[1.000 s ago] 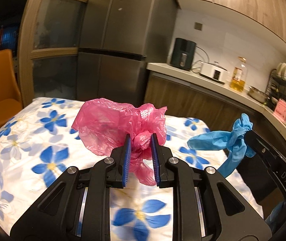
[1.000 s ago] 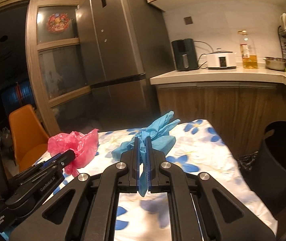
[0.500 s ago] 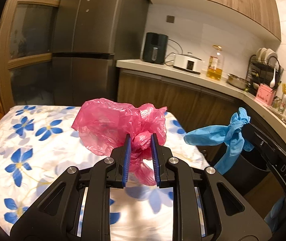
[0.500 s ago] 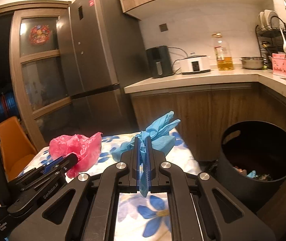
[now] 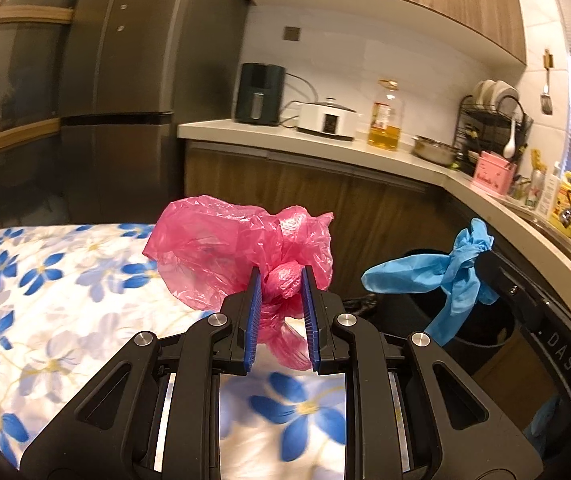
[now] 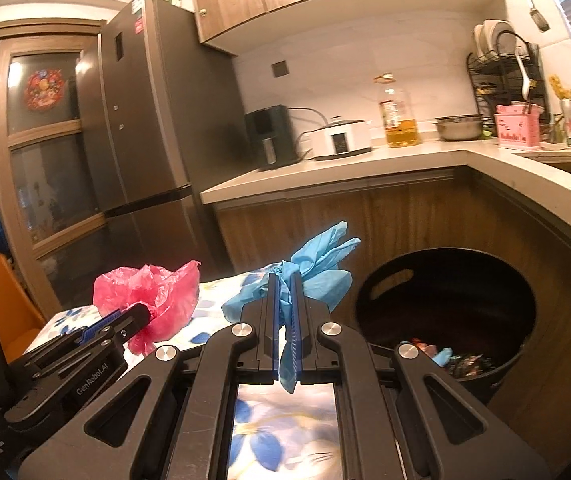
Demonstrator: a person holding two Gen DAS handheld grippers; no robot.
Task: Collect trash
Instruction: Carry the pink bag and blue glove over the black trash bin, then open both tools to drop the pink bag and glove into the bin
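My left gripper [image 5: 282,280] is shut on the knotted neck of a crumpled pink plastic bag [image 5: 225,248], held in the air above the flowered tablecloth [image 5: 45,292]. My right gripper [image 6: 284,280] is shut on a bunched blue glove [image 6: 321,264], which sticks out ahead and hangs below the pads. In the left wrist view the blue glove [image 5: 437,276] and the right gripper [image 5: 481,264] show at the right, over a black trash bin [image 5: 481,332]. In the right wrist view the black bin [image 6: 445,312] stands open on the floor to the right, with scraps inside; the pink bag [image 6: 149,296] and left gripper [image 6: 141,314] are at left.
A wooden cabinet front [image 6: 345,224] and L-shaped counter [image 6: 405,160] with an air fryer [image 6: 269,136], cooker, oil bottle [image 6: 399,120], pan and dish rack lie behind the bin. A tall steel fridge [image 6: 145,128] stands at left, an orange chair [image 6: 9,304] beside the table.
Both grippers have swung to the right with the pink bag and blue glove still held. The table slid left in view and the black bin came fully into sight.
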